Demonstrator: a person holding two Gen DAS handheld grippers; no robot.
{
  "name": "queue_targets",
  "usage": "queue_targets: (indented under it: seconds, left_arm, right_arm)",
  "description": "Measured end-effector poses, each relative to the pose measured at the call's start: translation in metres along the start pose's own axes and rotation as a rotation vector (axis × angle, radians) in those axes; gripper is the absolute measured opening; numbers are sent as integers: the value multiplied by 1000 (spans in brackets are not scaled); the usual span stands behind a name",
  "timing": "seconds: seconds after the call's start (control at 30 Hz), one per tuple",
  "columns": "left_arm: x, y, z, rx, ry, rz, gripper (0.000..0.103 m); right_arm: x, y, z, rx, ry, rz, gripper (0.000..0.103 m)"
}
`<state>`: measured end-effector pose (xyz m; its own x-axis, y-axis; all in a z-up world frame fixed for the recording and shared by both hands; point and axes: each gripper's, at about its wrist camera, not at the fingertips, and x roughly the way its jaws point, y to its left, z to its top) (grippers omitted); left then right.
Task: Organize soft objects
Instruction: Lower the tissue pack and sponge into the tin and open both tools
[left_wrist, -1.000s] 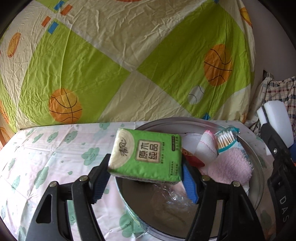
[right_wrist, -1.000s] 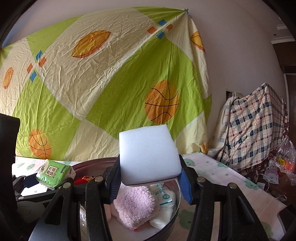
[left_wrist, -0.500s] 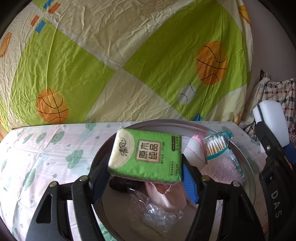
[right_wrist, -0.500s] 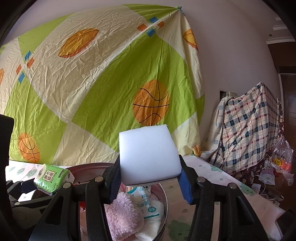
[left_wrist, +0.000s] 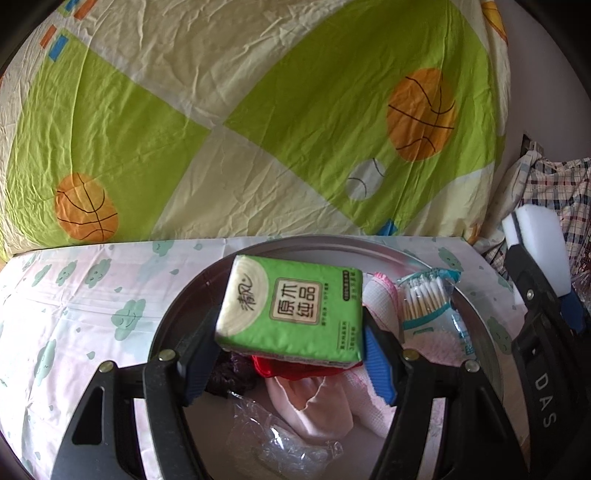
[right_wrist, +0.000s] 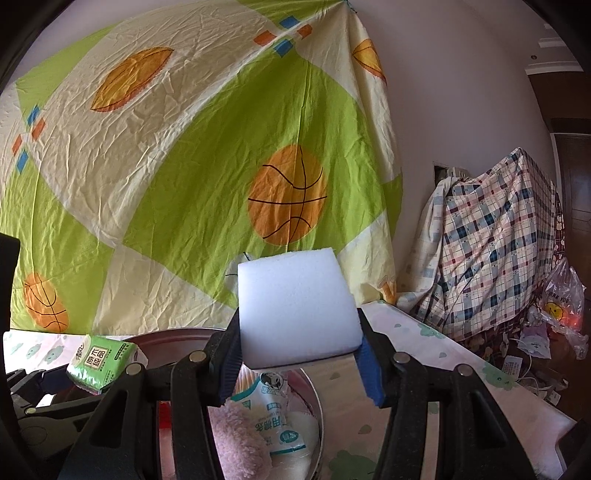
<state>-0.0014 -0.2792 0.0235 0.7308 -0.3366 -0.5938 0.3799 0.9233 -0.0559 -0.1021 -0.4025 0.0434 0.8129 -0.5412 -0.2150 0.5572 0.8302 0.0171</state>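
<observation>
Now the left gripper (left_wrist: 290, 350) clamps the green tissue pack (left_wrist: 291, 314) above the metal basin (left_wrist: 332, 245). Its fingers (left_wrist: 380, 365) press both sides. The right gripper (right_wrist: 299, 363) grips the white sponge (right_wrist: 295, 310).

green tissue pack (left_wrist: 291, 314), white sponge (right_wrist: 295, 306)

Both wrist cameras look forward along their fingers, close above the metal basin (left_wrist: 476, 306), which both views share.

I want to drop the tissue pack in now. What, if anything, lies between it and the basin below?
Nothing visible blocks it. The tissue pack, held in the left hand-held gripper, hangs over the metal basin, where cloths and a cotton swab bag already lie.
</observation>
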Motion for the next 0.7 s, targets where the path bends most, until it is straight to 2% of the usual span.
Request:
queue_targets:
  seconds: [0.17, 0.7]
  left_arm:
    - [8, 1, 2, 41, 55, 29, 70]
    - [22, 13, 2, 39, 144, 71, 70]
  right_arm:
    - [8, 3, 0, -4, 31, 19, 57]
    - [20, 17, -5, -28, 131, 95, 57]
